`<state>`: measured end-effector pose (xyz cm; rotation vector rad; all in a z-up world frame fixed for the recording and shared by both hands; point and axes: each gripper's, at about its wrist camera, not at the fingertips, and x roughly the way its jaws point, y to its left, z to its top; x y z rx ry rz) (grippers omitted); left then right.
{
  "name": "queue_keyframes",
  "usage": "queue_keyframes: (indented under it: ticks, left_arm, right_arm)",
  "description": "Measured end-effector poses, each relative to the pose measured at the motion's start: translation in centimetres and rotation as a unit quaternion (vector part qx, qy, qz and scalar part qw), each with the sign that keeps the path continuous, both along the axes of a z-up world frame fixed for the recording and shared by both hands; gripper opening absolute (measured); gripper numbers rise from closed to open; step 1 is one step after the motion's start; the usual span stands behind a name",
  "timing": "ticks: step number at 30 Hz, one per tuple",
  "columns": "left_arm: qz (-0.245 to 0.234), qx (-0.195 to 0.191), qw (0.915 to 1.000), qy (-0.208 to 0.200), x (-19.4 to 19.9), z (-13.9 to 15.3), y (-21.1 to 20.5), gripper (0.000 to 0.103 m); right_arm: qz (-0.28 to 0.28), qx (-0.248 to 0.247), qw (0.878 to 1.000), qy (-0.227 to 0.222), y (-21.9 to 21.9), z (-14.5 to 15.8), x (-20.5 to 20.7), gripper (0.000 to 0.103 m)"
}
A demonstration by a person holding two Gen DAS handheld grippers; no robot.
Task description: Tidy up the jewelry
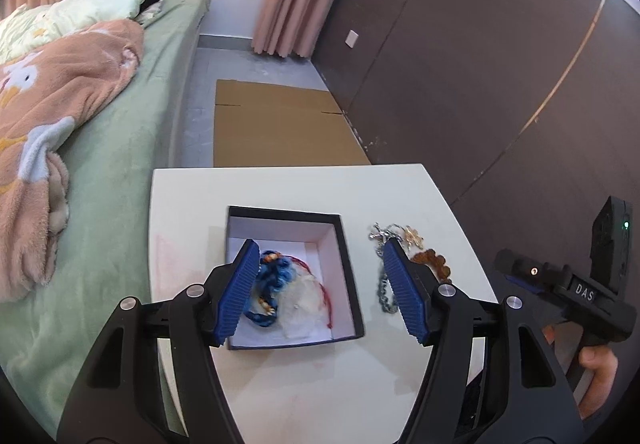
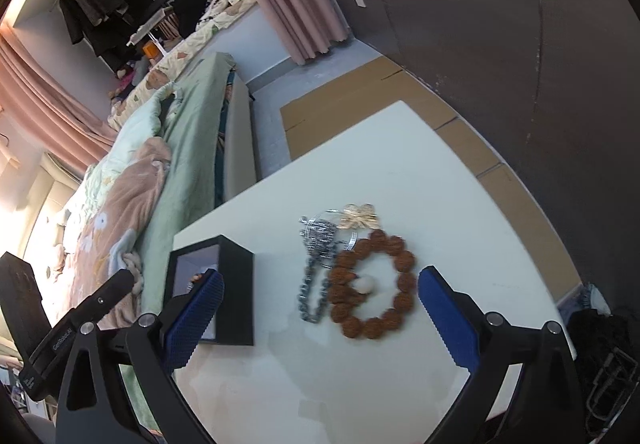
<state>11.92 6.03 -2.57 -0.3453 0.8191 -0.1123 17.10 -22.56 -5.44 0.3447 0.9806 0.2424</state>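
The left gripper point(image 1: 320, 284) is hanging with jaws apart and empty over the black jewelry box point(image 1: 344, 244), which is sitting near the white table's point(image 1: 280, 184) left edge holding a blue braided bracelet point(image 1: 272, 268). The right gripper point(image 2: 320, 308), lettered "DAS", is standing wide open over a brown bead bracelet point(image 2: 400, 276), touching a silver chain point(image 2: 312, 292) and gold flower ornament point(image 2: 358, 216) mid-table.

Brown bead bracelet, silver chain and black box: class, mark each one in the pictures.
brown bead bracelet point(image 2: 401, 281): right wrist view, on a bead at the ring's right side.
silver chain point(image 2: 309, 294): right wrist view, on the links left of the bracelet.
black box point(image 1: 346, 264): left wrist view, on its right wall.
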Motion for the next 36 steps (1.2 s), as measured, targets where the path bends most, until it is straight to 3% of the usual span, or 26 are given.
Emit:
queue_keyframes:
  ticks: [9, 14, 23, 32, 36]
  left_arm:
    - [-0.033, 0.002, 0.9994, 0.006, 0.8, -0.8, -4.4, 0.065]
    - [-0.055, 0.009, 0.9983, 0.019, 1.8, -1.7, -6.8, 0.046]
    - [-0.076, 0.021, 0.9956, 0.05, 4.1, -3.9, -10.1, 0.037]
    - [-0.094, 0.071, 0.9891, 0.088, 6.1, -6.6, -12.7, 0.036]
    - [-0.092, 0.107, 0.9865, 0.084, 6.6, -6.9, -13.4, 0.033]
  right_arm:
    - [-0.018, 0.009, 1.0, 0.015, -4.3, -0.6, -0.4, 0.095]
    - [-0.024, 0.013, 0.999, 0.016, -6.0, -0.5, -0.4, 0.094]
    - [-0.03, -0.001, 0.999, 0.042, -7.2, -1.8, 0.9, 0.091]
    - [-0.047, -0.013, 0.997, 0.06, -7.3, -2.8, 2.4, 0.09]
    - [-0.04, -0.011, 0.998, 0.057, -6.8, -2.7, 2.8, 0.09]
